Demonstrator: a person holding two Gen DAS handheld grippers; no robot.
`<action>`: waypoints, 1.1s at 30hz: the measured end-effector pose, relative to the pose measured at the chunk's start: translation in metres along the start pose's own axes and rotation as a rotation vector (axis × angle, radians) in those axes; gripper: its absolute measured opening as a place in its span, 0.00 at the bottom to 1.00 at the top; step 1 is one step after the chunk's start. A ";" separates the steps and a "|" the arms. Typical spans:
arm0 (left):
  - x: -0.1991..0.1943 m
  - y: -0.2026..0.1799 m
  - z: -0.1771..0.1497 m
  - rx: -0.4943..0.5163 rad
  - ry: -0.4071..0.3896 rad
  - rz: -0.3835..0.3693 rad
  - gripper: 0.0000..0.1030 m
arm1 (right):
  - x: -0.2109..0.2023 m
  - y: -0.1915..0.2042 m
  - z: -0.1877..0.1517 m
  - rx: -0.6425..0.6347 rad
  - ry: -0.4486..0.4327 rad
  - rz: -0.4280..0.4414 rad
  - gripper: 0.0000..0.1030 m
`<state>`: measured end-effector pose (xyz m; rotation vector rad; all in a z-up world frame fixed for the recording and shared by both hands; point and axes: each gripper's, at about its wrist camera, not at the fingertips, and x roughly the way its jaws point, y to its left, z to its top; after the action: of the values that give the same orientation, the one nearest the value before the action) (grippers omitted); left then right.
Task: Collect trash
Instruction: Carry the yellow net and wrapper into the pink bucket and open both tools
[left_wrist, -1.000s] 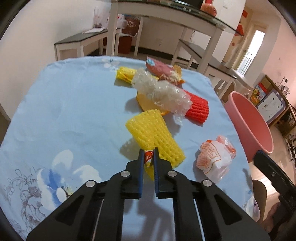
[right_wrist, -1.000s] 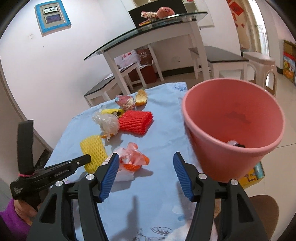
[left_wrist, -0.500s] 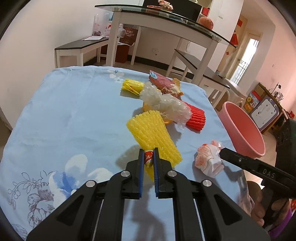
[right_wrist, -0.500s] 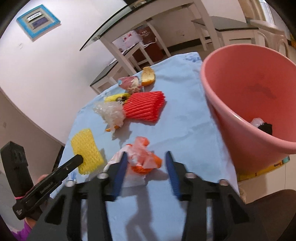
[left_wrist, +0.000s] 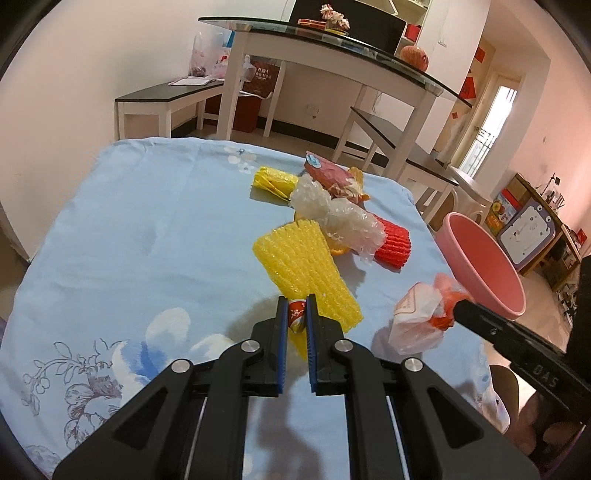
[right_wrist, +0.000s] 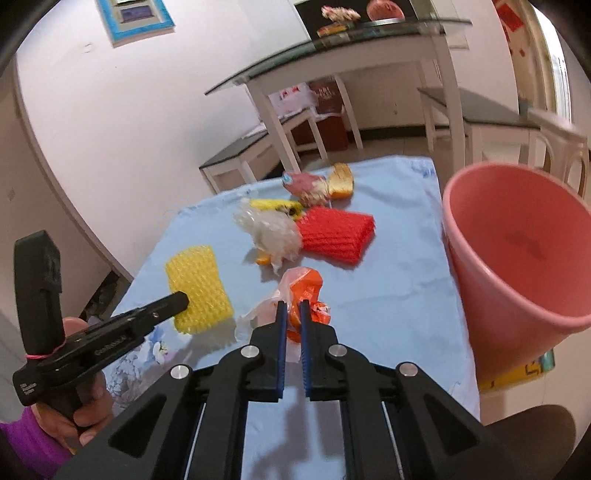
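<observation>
My left gripper is shut on a small red-and-white wrapper. The near corner of a yellow foam net sits just under that wrapper, between the fingers. My right gripper has its jaws closing tight on an orange-and-white plastic bag, and the pads press it. In the left wrist view that bag hangs a little above the blue floral cloth. A pink bucket stands off the table's right edge. Further back lie a red foam net and crumpled clear plastic.
At the far end of the cloth lie a yellow wrapper, a pink packet and an orange peel. Behind the table stand a glass-topped table and dark benches. A hand holds the left gripper.
My right gripper's jaws went from wide open to shut on the orange-and-white bag, which now hangs off the cloth. My left gripper kept its grip on the wrapper.
</observation>
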<state>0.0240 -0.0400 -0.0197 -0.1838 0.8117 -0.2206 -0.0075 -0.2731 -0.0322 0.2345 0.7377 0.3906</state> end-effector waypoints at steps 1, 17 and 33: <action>-0.002 -0.001 0.000 0.002 -0.004 0.001 0.08 | -0.003 0.002 0.000 -0.008 -0.009 -0.002 0.06; -0.022 -0.044 0.022 0.080 -0.089 -0.068 0.08 | -0.055 -0.012 0.018 -0.014 -0.198 -0.126 0.06; 0.015 -0.173 0.048 0.257 -0.047 -0.254 0.08 | -0.101 -0.113 0.028 0.149 -0.315 -0.341 0.06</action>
<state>0.0476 -0.2070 0.0449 -0.0490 0.7048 -0.5545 -0.0262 -0.4203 0.0103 0.2971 0.4836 -0.0279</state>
